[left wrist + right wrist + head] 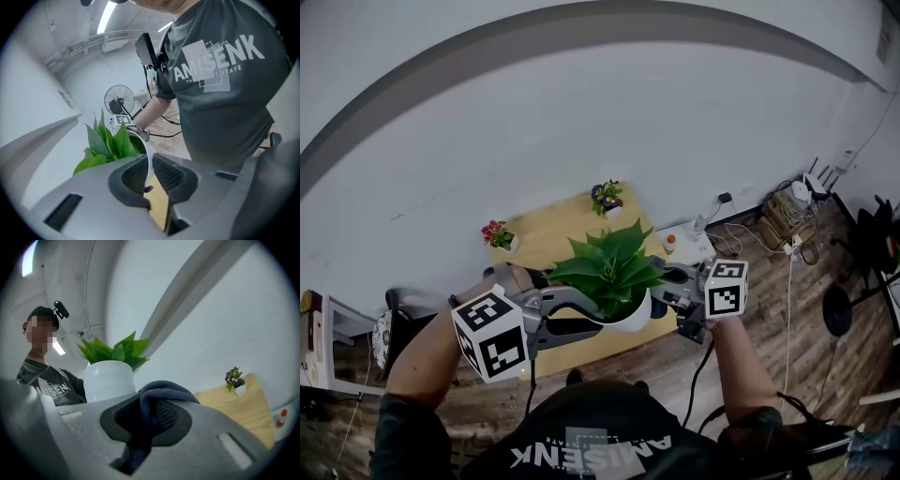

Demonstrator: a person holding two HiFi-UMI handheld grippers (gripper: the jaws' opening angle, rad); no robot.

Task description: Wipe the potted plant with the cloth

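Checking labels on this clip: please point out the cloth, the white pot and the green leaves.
cloth (164,391), right gripper view, its top fold.
white pot (107,380), right gripper view, its side wall.
green leaves (609,263), head view, middle of the foliage.

The right gripper (149,420) pinches a bunched dark blue cloth (165,391) between its jaws, close before the potted plant (108,379), green leaves above a white pot, with a small purple-flowered pot (235,380) on a light wooden table (243,413) at right.
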